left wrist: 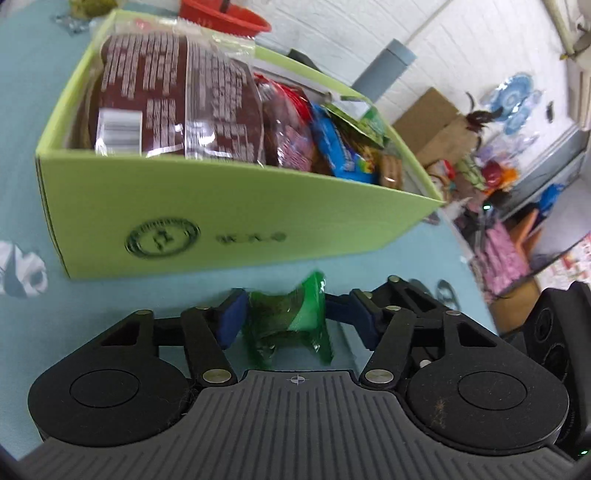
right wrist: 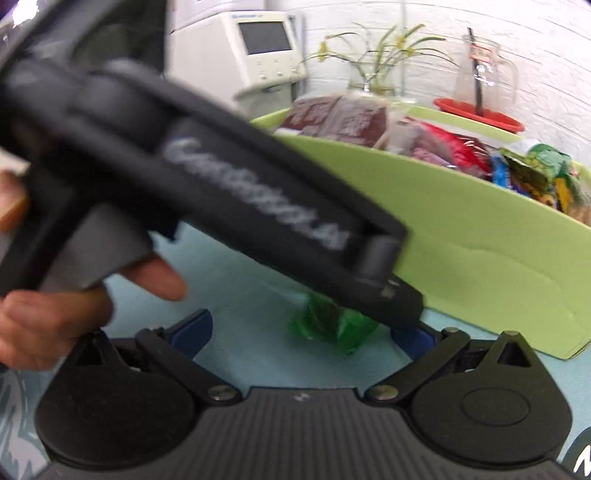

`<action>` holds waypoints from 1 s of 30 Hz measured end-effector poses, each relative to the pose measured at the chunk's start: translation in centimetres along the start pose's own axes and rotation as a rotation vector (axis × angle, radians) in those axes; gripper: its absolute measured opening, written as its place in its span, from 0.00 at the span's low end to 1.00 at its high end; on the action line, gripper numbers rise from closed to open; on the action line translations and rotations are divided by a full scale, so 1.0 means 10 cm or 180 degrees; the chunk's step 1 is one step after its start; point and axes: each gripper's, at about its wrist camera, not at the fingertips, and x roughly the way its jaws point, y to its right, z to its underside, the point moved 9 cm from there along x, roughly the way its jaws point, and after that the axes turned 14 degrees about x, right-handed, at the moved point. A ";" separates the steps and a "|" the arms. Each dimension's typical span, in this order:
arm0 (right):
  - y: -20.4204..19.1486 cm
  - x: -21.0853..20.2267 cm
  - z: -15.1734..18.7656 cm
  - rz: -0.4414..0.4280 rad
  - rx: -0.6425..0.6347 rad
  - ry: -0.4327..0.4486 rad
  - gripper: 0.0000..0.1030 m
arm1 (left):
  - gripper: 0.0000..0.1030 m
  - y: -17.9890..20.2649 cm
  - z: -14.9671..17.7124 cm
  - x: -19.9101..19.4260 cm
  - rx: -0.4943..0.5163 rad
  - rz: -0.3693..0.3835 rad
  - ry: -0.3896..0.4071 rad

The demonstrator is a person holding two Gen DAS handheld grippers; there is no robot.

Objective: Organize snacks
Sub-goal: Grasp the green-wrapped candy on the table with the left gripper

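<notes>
A small green snack packet (left wrist: 288,317) lies on the light blue table cloth (left wrist: 388,258), just in front of the lime green box (left wrist: 221,206). My left gripper (left wrist: 291,317) is shut on it, blue pads (left wrist: 231,321) against both its sides. The box is full of snacks: a big brown packet (left wrist: 177,96), a red one (left wrist: 291,99) and a blue one (left wrist: 343,147). In the right wrist view the left gripper's black body (right wrist: 258,206), held by a hand (right wrist: 55,317), crosses over the green packet (right wrist: 332,325). My right gripper (right wrist: 303,334) is open, close behind the packet.
A red bowl (left wrist: 229,14) stands behind the box, with a glass jug (right wrist: 484,70), a plant in a vase (right wrist: 373,62) and a white machine (right wrist: 258,48). The table's edge (left wrist: 476,266) runs at the right, with cardboard boxes (left wrist: 428,114) and clutter on the floor beyond.
</notes>
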 end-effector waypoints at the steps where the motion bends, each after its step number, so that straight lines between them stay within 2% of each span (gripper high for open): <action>1: -0.02 -0.04 0.03 -0.0002 -0.0009 0.0010 0.99 | 0.41 0.04 0.04 -0.02 -0.0008 0.0077 -0.0012; 3: -0.06 -0.16 0.11 -0.0046 0.0033 0.0030 0.99 | 0.41 0.12 0.15 -0.07 -0.0003 0.0148 -0.0047; 8: -0.21 -0.48 0.43 0.0008 0.0122 0.0040 0.99 | 0.43 0.41 0.48 -0.24 0.0097 0.0157 -0.0071; 12: -0.33 -0.73 0.72 0.0095 0.0169 0.0102 0.99 | 0.49 0.60 0.71 -0.40 0.0256 -0.0036 0.0024; 16: -0.33 -0.91 0.88 0.0233 0.0254 0.0201 0.99 | 0.55 0.68 0.82 -0.59 0.0250 -0.0259 0.0192; 21: -0.20 -1.03 0.83 0.0387 0.0294 0.0321 0.99 | 0.55 0.59 0.74 -0.63 0.0094 -0.0341 0.0277; 28: -0.03 -0.94 0.66 0.0500 0.0395 0.0376 0.99 | 0.55 0.51 0.64 -0.43 0.0010 -0.0234 0.0181; 29: -0.02 -0.92 0.65 0.0490 0.0394 0.0370 0.98 | 0.54 0.52 0.62 -0.38 0.0031 -0.0213 0.0161; 30: 0.00 -0.90 0.64 0.0485 0.0398 0.0359 0.92 | 0.49 0.52 0.62 -0.32 0.0053 -0.0207 0.0123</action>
